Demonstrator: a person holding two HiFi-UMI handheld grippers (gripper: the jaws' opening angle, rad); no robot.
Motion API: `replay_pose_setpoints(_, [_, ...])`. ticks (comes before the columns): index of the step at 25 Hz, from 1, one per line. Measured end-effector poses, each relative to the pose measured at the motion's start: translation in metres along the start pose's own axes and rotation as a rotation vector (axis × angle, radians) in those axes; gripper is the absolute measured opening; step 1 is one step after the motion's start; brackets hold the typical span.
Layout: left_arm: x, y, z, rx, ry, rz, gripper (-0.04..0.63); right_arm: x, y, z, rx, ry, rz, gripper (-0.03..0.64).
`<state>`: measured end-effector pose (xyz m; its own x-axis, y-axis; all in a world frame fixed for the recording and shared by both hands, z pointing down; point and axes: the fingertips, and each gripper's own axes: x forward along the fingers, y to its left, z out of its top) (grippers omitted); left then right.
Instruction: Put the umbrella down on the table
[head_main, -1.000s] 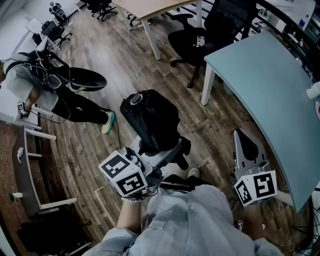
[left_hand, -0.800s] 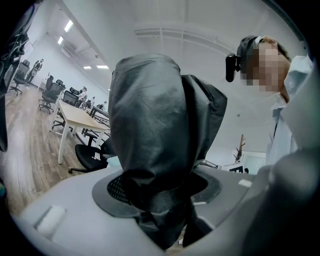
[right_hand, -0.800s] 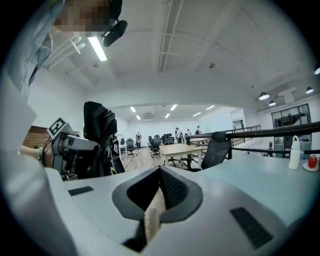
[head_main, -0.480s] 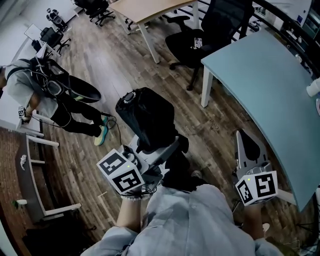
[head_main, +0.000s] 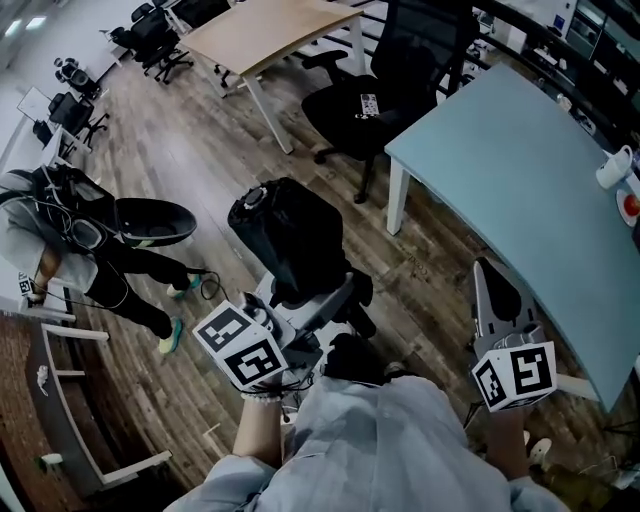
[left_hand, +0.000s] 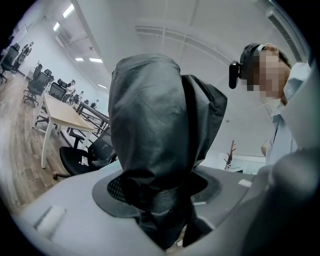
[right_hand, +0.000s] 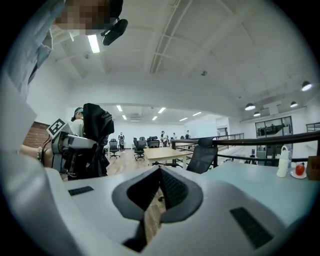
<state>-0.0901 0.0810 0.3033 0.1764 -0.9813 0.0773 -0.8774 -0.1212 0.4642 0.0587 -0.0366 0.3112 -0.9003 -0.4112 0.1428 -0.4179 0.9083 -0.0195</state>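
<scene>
Left gripper (head_main: 325, 300) is clamped wide on the folded umbrella (head_main: 290, 230), held upright, well short of the table (head_main: 520, 170) — right gripper (head_main: 495, 295) closed, empty. Carry it over the tabletop, tip it flat and release low — no drop.

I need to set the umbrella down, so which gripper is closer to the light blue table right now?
Right. The right gripper hangs just beside the near edge of the table; the left gripper, gripping the umbrella, is farther off over the floor.
</scene>
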Motion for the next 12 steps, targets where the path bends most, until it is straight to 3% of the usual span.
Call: replay_pose_setpoints(12, [0.012, 0.09, 0.054, 0.06, 0.086, -0.099, 0.258, 0.077, 0.034, 0.02, 0.014, 0.007, -0.109, 0.0])
